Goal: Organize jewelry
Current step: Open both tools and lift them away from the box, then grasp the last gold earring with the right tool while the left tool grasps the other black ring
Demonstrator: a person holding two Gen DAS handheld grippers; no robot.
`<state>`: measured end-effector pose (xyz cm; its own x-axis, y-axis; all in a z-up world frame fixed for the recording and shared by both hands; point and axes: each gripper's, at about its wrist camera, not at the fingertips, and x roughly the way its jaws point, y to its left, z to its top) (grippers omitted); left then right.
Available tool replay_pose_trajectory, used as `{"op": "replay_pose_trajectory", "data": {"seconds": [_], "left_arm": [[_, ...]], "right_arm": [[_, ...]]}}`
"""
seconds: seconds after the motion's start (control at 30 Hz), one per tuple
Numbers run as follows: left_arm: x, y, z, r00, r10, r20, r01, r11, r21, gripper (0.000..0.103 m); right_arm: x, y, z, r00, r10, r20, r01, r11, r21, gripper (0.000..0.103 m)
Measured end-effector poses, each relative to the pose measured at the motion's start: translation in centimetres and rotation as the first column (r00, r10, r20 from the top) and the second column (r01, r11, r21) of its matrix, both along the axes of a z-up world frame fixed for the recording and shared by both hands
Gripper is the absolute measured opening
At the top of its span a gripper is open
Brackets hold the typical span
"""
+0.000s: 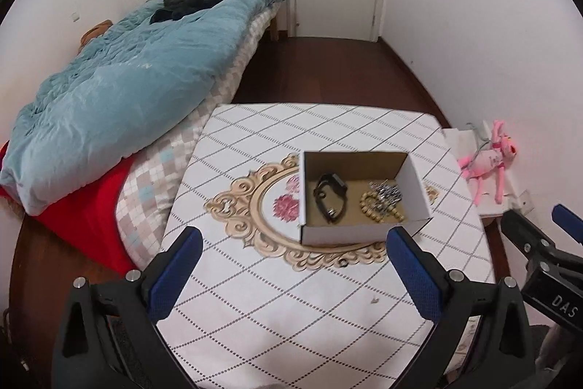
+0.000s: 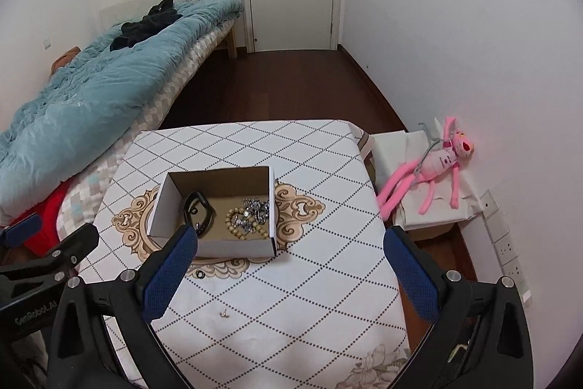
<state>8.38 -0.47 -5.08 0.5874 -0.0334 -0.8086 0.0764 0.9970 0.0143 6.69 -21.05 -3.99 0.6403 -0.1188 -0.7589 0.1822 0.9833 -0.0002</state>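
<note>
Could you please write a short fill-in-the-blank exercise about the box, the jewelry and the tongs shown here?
1. The black watch lies inside the white cardboard ____.
2. Both the left tongs and the right tongs stand ____, holding nothing.
3. A small black ring lies on the tablecloth, ____ the box.
4. The plush toy beside the table is ____ in colour.

Missing words: box; open; outside; pink
</note>
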Motion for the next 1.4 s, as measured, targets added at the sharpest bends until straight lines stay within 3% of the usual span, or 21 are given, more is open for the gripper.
{"op": "replay_pose_trajectory", "data": {"seconds": [0.2, 0.27, 0.33, 0.47, 0.77, 0.8, 1.0, 1.23, 1.4], "left_arm": [[-0.4, 1.6, -7.1, 0.992, 0.03, -0.126, -0.018, 0.995, 0.1, 0.103], [-0.6, 2.1, -10.1, 0.981, 0.041, -0.189, -0.018, 0.992, 0.124, 0.103], [-0.8, 2.7, -12.9, 0.967, 0.049, -0.249, -0.015, 0.99, 0.137, 0.103], [-1.3, 3.5, -15.9, 0.951, 0.072, -0.3, -0.033, 0.99, 0.134, 0.103], [-1.2, 4.2, -17.3, 0.943, 0.086, -0.321, -0.047, 0.991, 0.128, 0.103], [-1.1, 4.2, -17.4, 0.943, 0.087, -0.322, -0.047, 0.991, 0.129, 0.103], [0.5, 2.4, -16.9, 0.951, 0.057, -0.304, -0.022, 0.993, 0.118, 0.103], [3.2, -2.5, -17.3, 0.952, -0.025, -0.304, 0.028, 1.0, 0.005, 0.101], [4.1, -5.5, -17.8, 0.956, -0.076, -0.284, 0.087, 0.996, 0.026, 0.075]], "right_arm": [[-0.2, 0.6, -6.7, 0.989, 0.055, -0.135, -0.04, 0.993, 0.107, 0.102], [-0.2, 1.4, -9.8, 0.98, 0.095, -0.177, -0.068, 0.985, 0.158, 0.093], [0.0, 2.3, -12.7, 0.967, 0.131, -0.217, -0.087, 0.976, 0.2, 0.076], [0.1, 4.0, -16.2, 0.96, 0.159, -0.228, -0.104, 0.966, 0.237, 0.062], [1.0, 6.8, -19.3, 0.949, 0.219, -0.226, -0.172, 0.962, 0.21, 0.026], [1.1, 7.1, -19.5, 0.946, 0.229, -0.228, -0.183, 0.961, 0.205, 0.01], [0.5, 5.7, -18.5, 0.958, 0.214, -0.189, -0.171, 0.961, 0.219, 0.009], [0.9, 0.1, -17.3, 0.983, 0.078, -0.165, -0.04, 0.975, 0.22, 0.009], [1.1, -3.3, -18.0, 0.983, -0.001, -0.181, 0.04, 0.976, 0.212, 0.009]]}}
